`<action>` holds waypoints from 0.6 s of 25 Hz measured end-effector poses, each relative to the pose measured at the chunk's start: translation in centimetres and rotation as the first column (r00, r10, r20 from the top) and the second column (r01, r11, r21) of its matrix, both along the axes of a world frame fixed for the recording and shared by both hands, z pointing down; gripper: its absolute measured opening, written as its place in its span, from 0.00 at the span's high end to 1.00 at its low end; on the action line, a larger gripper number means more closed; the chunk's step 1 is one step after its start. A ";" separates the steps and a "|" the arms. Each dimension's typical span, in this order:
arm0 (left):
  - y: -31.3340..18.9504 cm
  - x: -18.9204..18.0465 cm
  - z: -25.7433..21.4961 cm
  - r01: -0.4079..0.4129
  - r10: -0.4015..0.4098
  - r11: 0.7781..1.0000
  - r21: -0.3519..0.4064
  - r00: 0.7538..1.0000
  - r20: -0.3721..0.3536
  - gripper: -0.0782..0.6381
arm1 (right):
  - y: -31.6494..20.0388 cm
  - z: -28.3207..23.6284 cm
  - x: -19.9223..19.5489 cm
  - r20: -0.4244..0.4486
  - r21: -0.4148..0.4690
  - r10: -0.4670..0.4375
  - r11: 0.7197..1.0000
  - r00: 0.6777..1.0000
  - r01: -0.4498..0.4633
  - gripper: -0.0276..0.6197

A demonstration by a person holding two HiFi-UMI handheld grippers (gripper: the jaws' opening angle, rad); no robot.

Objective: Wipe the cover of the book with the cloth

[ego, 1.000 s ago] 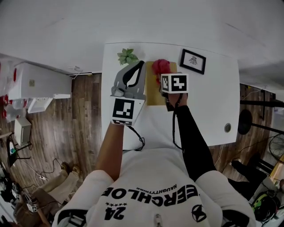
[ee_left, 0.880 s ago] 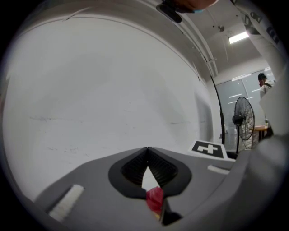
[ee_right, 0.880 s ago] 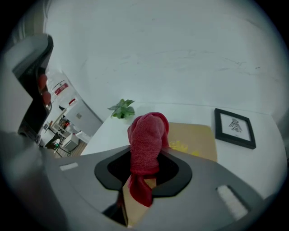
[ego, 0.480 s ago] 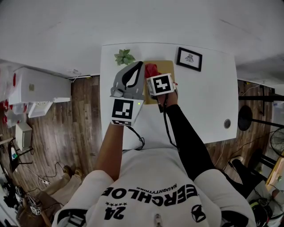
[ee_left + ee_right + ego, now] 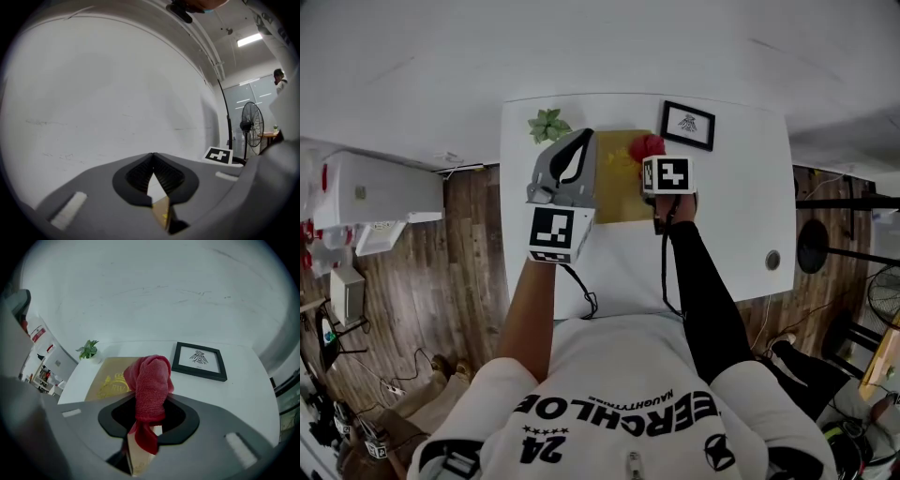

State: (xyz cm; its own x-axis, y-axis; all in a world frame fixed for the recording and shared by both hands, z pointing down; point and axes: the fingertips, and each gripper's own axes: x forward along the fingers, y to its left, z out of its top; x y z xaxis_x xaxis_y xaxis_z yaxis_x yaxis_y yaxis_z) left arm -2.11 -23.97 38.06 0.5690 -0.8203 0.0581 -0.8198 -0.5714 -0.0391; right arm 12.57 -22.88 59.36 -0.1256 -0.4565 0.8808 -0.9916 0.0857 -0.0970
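The red cloth [image 5: 152,376] is gripped by the closed fingers of the right gripper [image 5: 150,401] at the far right corner of the tan book [image 5: 619,192], which is laid by the table's [image 5: 731,216] far edge, while the fingers of the left gripper [image 5: 153,157] are shut together on nothing.

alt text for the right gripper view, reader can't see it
The right gripper is shut on a bunched red cloth, held over a tan book on a white table. A framed picture sits to the right, a small plant far left.
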 end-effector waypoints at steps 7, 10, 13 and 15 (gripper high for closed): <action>0.1 -0.5 -0.6 0.014 -0.015 1.000 0.013 1.000 0.020 0.83 | -0.3 -1.3 -1.4 0.058 0.049 -0.053 0.998 0.997 0.050 0.80; 0.1 -1.3 -0.5 0.030 -0.030 0.999 0.010 0.999 0.021 0.83 | -0.1 -2.4 -5.2 0.138 0.080 -0.121 0.991 0.983 0.111 0.80; 0.2 -2.1 -0.6 0.049 -0.049 0.999 0.008 0.999 0.021 0.83 | 0.7 -2.3 -9.6 0.157 0.070 -0.224 0.974 0.962 0.215 0.80; 0.3 -2.5 -0.7 0.058 -0.059 0.998 0.010 0.998 0.020 0.83 | 1.3 -1.8 -11.8 0.162 0.051 -0.264 0.965 0.951 0.259 0.80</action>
State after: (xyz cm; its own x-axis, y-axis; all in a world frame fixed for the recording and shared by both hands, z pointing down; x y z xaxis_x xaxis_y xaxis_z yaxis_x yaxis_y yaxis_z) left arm -4.63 -23.72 37.34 0.5187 -0.8528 0.0612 -0.8508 -0.5219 -0.0618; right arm 0.80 -21.54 57.59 -0.3872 -0.4128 0.8244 -0.9042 0.3450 -0.2519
